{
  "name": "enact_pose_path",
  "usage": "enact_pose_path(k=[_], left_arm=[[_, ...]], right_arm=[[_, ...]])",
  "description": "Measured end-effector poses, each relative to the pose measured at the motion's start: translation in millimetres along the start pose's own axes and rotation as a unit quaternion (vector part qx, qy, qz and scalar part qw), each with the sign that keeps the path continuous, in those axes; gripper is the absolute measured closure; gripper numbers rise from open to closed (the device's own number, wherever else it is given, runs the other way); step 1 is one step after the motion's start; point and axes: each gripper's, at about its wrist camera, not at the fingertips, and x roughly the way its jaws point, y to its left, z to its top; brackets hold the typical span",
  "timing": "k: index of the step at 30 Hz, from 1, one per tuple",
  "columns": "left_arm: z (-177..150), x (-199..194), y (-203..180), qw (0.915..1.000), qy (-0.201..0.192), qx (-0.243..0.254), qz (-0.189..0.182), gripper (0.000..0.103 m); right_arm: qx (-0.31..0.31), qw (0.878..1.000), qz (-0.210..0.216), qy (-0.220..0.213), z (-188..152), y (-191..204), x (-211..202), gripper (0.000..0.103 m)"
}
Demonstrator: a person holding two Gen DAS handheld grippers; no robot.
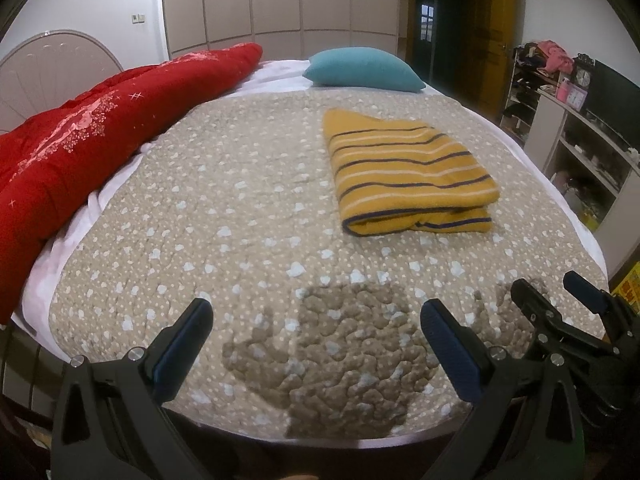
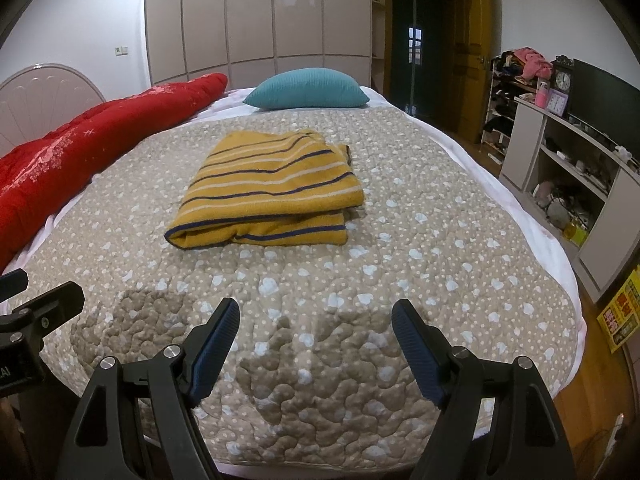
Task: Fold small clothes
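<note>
Two pairs of fingers, both spread wide with nothing between them, hover at the bottom of each frame over the near edge of the bed: the left gripper (image 1: 316, 328) and the right gripper (image 2: 316, 330). In the left view, the right gripper also shows at lower right. Under them lies the beige spotted quilt (image 2: 400, 248). The folded yellow striped garment (image 2: 268, 190) rests on the quilt at mid-frame, well apart from both grippers. Beyond it sits a teal pillow (image 2: 306, 89), and a red blanket (image 1: 80, 132) runs along the left.
</note>
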Motion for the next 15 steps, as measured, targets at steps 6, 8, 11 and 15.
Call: enact_pose_path(k=[6, 8, 11, 15], left_arm=[[-1.0, 1.8, 0.3, 1.0000, 0.004, -0.002, -0.002, 0.000], [-1.3, 2.2, 0.1, 1.0000, 0.006, -0.002, -0.004, 0.000], [-2.2, 3.0, -0.4, 0.9999, 0.008, -0.002, -0.009, 0.000], [-3.2, 5.1, -0.6, 0.9998, 0.015, -0.004, -0.016, 0.000]], right_arm=[[0.001, 1.000, -0.001, 0.002, -0.8, -0.3, 1.2, 0.020], [0.000, 1.000, -0.002, 0.002, -1.0, -0.3, 1.9, 0.019], [0.001, 1.000, -0.001, 0.002, -1.1, -0.1, 1.9, 0.019], [0.001, 1.000, -0.002, 0.002, -1.2, 0.0, 2.0, 0.019]])
